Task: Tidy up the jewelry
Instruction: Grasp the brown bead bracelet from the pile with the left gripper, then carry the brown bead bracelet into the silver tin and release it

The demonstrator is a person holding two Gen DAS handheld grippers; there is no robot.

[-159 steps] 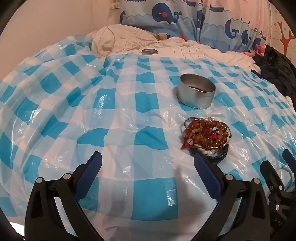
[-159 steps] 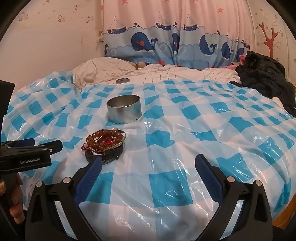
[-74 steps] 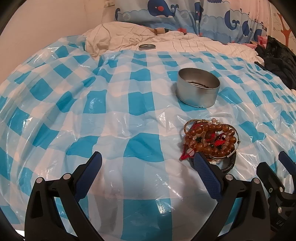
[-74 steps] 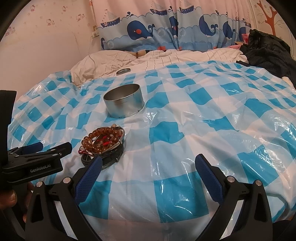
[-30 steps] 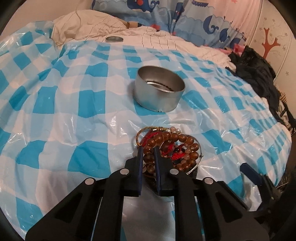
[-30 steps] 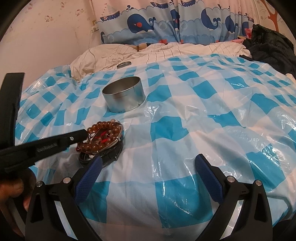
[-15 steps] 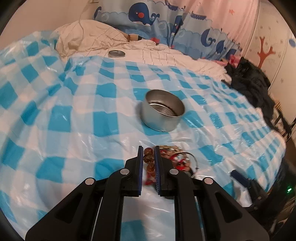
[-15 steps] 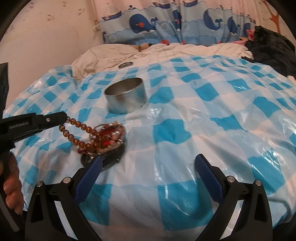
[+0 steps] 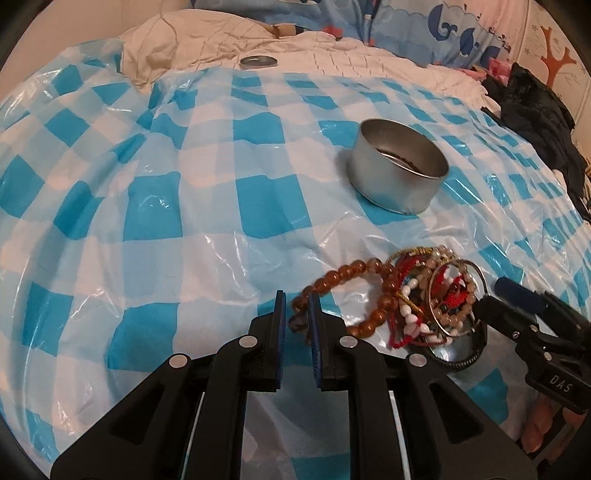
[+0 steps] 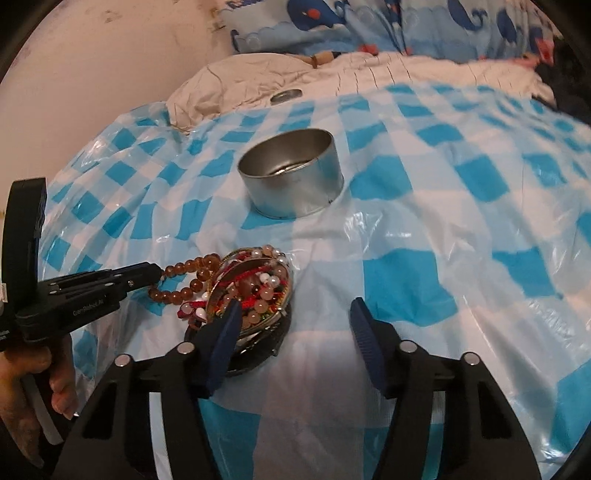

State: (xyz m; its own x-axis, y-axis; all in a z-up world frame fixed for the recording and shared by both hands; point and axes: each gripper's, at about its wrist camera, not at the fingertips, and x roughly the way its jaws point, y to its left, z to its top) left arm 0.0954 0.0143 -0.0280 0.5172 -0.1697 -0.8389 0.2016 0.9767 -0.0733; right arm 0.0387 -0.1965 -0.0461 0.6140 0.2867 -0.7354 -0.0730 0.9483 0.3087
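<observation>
A heap of bracelets lies on a dark round lid on the blue checked sheet; it also shows in the right wrist view. My left gripper is shut on a brown bead bracelet, pulled sideways out of the heap; the strand shows in the right wrist view. My right gripper is open, its left finger against the heap's near side. A silver round tin stands open behind the heap, also in the right wrist view.
A small silver lid lies on the cream bedding at the back. Dark clothes are piled at the right edge of the bed. A whale-print curtain hangs behind. The plastic sheet is wrinkled.
My left gripper shut on the brown bead bracelet and drew it left out of the heap. My right gripper moved in close to the heap, jaws narrower but still open.
</observation>
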